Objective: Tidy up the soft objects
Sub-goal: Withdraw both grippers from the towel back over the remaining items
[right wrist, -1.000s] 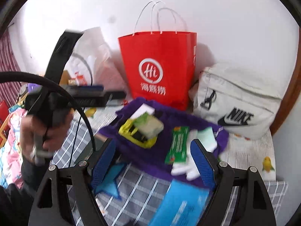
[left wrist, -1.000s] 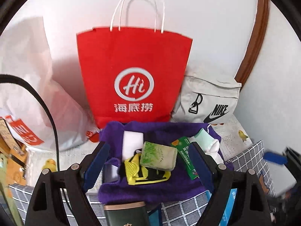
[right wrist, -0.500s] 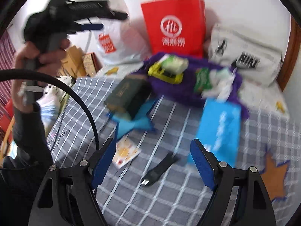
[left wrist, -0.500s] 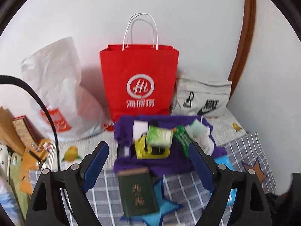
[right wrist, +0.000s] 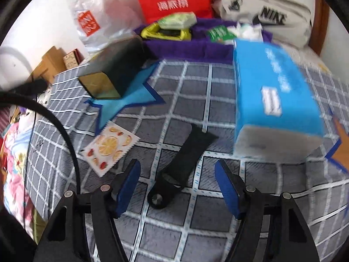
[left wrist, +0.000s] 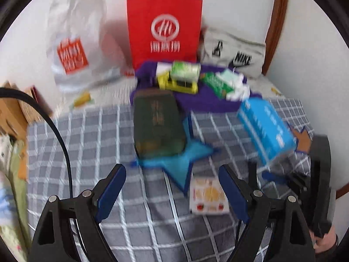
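Observation:
A purple towel [left wrist: 196, 102] [right wrist: 192, 45] lies at the back of the grey checked blanket [left wrist: 87, 142] [right wrist: 185, 109], with a green tissue pack [left wrist: 185, 71] [right wrist: 176, 20], a yellow item [left wrist: 177, 85] [right wrist: 165, 32], a green sachet [left wrist: 214, 84] and white cloth [left wrist: 236, 87] on it. A black strap [right wrist: 185, 166] lies just ahead of my open, empty right gripper [right wrist: 177, 187]. My left gripper [left wrist: 172, 192] is open and empty above the blanket, with a fruit-print sachet [left wrist: 208, 196] [right wrist: 110, 147] near its right finger.
A dark green tin [left wrist: 157, 120] [right wrist: 115, 69] and a blue tissue box [left wrist: 266, 128] [right wrist: 274, 100] sit on the blanket. A red paper bag [left wrist: 164, 26], a white plastic bag [left wrist: 74, 41] and a Nike pouch [left wrist: 235, 54] stand against the back wall.
Both grippers have pulled back and tilted down from the towel. The blanket, tin, blue box, sachet and black strap have come into view. Both stay open.

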`<state>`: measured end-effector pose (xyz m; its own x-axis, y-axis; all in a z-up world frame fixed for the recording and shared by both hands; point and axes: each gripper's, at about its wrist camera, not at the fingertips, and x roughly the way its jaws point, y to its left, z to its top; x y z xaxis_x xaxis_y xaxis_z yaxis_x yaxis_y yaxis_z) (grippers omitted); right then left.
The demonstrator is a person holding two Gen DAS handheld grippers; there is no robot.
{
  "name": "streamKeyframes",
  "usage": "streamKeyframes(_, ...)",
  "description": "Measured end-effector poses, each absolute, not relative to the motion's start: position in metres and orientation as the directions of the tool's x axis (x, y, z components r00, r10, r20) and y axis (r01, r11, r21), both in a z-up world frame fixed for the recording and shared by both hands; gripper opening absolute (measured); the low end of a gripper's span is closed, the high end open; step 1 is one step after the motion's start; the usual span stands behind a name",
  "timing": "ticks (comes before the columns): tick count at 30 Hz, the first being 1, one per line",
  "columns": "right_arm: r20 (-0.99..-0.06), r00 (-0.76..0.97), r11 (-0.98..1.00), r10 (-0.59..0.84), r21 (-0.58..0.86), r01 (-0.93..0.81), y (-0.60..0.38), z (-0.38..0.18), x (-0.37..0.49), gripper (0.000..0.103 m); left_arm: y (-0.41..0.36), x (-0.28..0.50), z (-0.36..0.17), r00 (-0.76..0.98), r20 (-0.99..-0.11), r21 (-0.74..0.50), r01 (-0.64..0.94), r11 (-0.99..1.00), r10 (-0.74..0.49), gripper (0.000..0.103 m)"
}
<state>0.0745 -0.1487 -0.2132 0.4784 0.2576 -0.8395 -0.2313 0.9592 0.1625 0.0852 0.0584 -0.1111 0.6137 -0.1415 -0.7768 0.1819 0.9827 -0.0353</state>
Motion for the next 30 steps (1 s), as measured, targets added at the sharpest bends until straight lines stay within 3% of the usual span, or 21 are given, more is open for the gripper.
streamKeyframes(2, -0.811, 0.528, 0.961, 0.251, 0.142, -0.238, -0.147, -0.215, 0.072, 0.073, 0.062, 0.079, -0.131, 0.593, -0.786, -0.082, 0.175, 0.981, -0.172, 0.086)
streamKeyframes(7, -0.796, 0.537, 0.947, 0.280, 0.135, -0.293, -0.139, -0.221, 0.071, 0.094, 0.064, 0.073, -0.167, 0.576, -0.797, -0.115, 0.155, 0.981, -0.184, 0.086)
streamKeyframes(12, -0.792, 0.558, 0.954, 0.248, 0.101, -0.281, -0.132, -0.222, 0.072, 0.095, 0.052, 0.069, -0.172, 0.572, -0.784, -0.139, 0.219, 0.966, -0.243, 0.086)
streamKeyframes(14, -0.792, 0.567, 0.958, 0.225, 0.074, -0.277, -0.132, -0.223, 0.071, 0.089, 0.048, 0.069, -0.172, 0.570, -0.791, -0.108, 0.223, 0.969, -0.219, 0.086)
streamKeyframes(16, -0.789, 0.584, 0.964, 0.191, 0.040, -0.262, -0.135, -0.221, 0.067, 0.073, 0.048, 0.070, -0.174, 0.564, -0.802, -0.091, 0.209, 0.974, -0.197, 0.086)
streamKeyframes(21, -0.797, 0.566, 0.954, 0.209, 0.040, -0.297, -0.153, -0.217, 0.057, 0.049, 0.053, 0.068, -0.173, 0.561, -0.801, -0.110, 0.202, 0.973, -0.207, 0.086)
streamKeyframes(30, -0.796, 0.532, 0.945, 0.289, 0.149, -0.290, -0.181, -0.216, 0.049, 0.049, 0.060, 0.054, -0.165, 0.573, -0.769, -0.202, 0.200, 0.959, -0.282, 0.086)
